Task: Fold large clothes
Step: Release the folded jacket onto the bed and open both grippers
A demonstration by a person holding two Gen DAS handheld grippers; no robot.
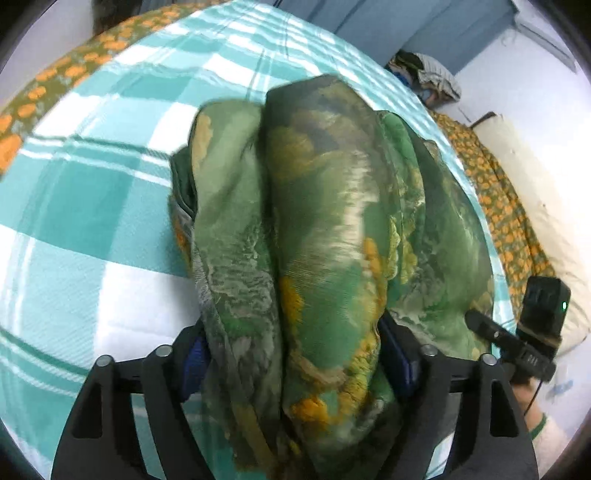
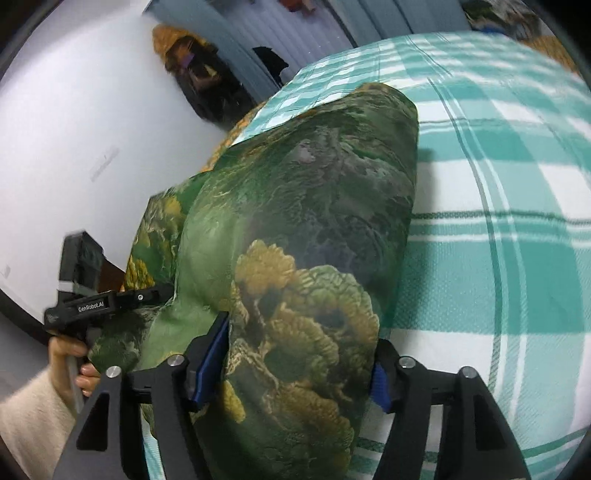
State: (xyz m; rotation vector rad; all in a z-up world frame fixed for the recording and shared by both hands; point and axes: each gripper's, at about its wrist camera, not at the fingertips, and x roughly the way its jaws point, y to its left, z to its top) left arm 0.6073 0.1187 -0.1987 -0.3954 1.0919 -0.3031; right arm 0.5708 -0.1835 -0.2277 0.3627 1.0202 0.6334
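A large green garment with yellow floral print [image 1: 325, 206] lies bunched on a teal and white checked bedspread [image 1: 92, 206]. My left gripper [image 1: 295, 354] is shut on a thick fold of it, blue pads on both sides. The garment also fills the right wrist view [image 2: 306, 229], where my right gripper [image 2: 295, 369] is shut on another fold. Each gripper shows in the other's view: the right one at the right edge [image 1: 517, 343], the left one at the left edge [image 2: 92, 306]. The fingertips are hidden under cloth.
An orange-patterned sheet [image 1: 506, 221] and a cream pillow [image 1: 543, 221] border the bedspread on the right. A heap of clothes [image 1: 432, 74] lies by the blue curtain [image 1: 388, 26]. A white wall [image 2: 74, 129] and dark clutter [image 2: 199, 77] are to the left.
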